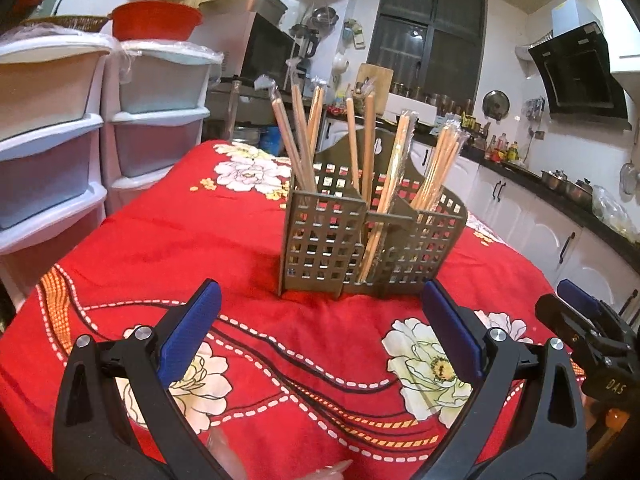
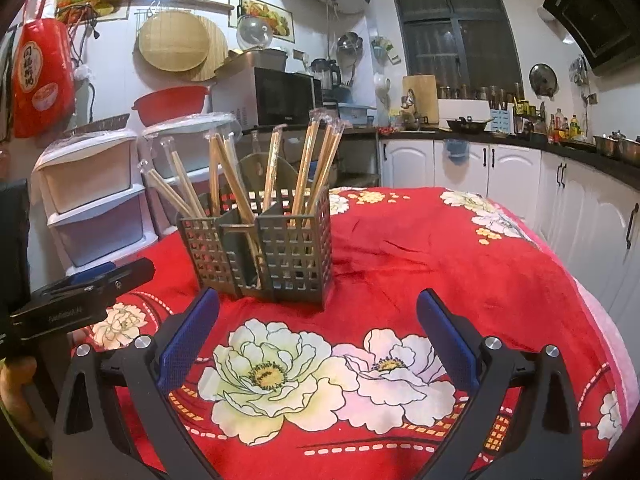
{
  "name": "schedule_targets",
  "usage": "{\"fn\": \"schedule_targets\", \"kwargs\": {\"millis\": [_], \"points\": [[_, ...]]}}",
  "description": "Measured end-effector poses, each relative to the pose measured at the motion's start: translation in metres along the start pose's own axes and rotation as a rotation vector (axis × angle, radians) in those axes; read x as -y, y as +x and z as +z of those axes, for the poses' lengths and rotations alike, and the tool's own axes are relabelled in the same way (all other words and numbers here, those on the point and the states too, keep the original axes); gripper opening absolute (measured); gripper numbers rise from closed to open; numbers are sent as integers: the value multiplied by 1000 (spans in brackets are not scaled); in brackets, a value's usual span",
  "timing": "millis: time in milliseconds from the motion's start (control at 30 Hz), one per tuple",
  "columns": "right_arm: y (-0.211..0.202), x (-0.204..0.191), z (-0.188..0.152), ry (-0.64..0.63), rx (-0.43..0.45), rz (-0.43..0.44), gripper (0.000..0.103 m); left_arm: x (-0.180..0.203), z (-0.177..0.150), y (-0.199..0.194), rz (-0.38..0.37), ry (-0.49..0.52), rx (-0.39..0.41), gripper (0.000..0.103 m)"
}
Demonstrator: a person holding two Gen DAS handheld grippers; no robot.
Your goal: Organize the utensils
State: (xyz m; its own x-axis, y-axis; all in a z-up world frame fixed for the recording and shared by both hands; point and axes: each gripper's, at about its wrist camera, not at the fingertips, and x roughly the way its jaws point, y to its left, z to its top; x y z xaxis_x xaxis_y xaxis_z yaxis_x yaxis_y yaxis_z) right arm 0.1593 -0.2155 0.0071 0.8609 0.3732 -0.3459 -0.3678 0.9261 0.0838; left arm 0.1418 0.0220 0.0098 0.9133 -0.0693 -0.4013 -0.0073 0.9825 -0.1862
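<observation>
A grey lattice utensil holder [image 1: 332, 240] [image 2: 296, 256] stands upright on the red flowered tablecloth [image 1: 160, 240] [image 2: 440, 264]. Several wrapped pairs of wooden chopsticks [image 1: 300, 140] [image 2: 308, 164] lean out of its compartments. My left gripper [image 1: 320, 292] hangs open just in front of the holder, nothing between its blue pads [image 1: 188, 332]. My right gripper [image 2: 318, 300] is open wide too, a little to the right of the holder and in front of it, also empty. Each gripper shows at the edge of the other's view: the right gripper [image 1: 588, 320], the left gripper [image 2: 88, 280].
White plastic drawer units [image 1: 60, 128] [image 2: 96, 200] stand left of the table with a red basin [image 1: 154, 20] on top. A microwave [image 2: 276, 96] sits behind. White kitchen cabinets [image 2: 500, 168] and a dark worktop run along the right. A hand [image 2: 16, 376] shows at the lower left.
</observation>
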Motion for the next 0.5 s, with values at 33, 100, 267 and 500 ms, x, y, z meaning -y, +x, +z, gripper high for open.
{"fn": "schedule_targets", "kwargs": {"millis": [33,100,267,500], "points": [[1,0,0,0,-3,0,96,0,0,0,2,-2,-1,91],[1,0,0,1,-3,0,96,-2,0,1,3,-7,-3,91],[3,2,-2,11,-2,-2,96,-3,-1,1,18,-6,-3,91],[3,3,-3,12,-3,-3,96,-1,-2,1,20,6,0,91]]}}
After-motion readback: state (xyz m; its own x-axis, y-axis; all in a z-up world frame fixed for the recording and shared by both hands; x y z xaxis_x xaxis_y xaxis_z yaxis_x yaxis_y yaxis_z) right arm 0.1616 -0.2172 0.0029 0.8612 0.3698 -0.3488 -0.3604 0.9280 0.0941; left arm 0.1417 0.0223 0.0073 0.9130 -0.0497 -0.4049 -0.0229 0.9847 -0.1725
